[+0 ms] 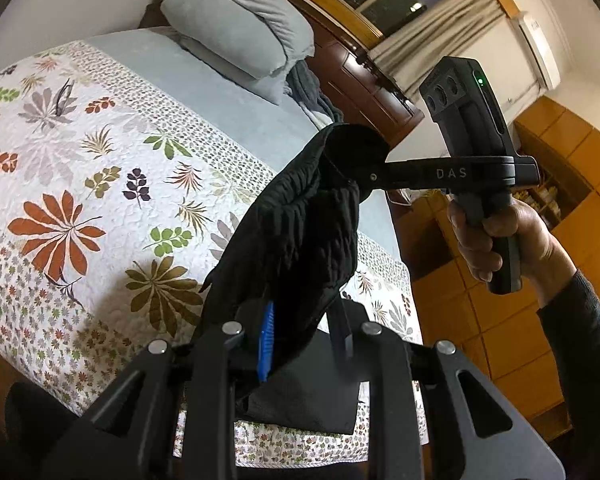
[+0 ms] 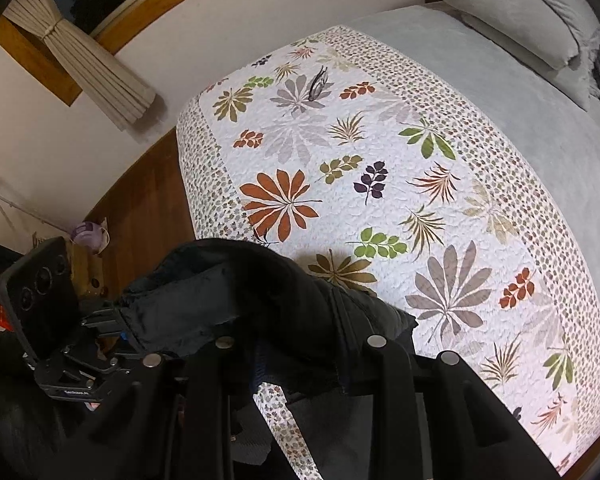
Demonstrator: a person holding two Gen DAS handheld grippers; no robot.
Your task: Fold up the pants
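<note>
We hold the black pants lifted above the floral quilt. Left gripper clamps their 6 o'clock end; right gripper, at 2 o'clock, clamps the other.

Left gripper sits low in its own view, jaws nearly together, pinching black cloth between the blue-padded finger and the dark one. Right gripper reaches in from the right of the left view, level, tips buried in cloth (jaw gap not visible there). Right hand wraps the grip, dark sleeve at the wrist. In the right view, right gripper is clamped narrow on fabric.
</note>
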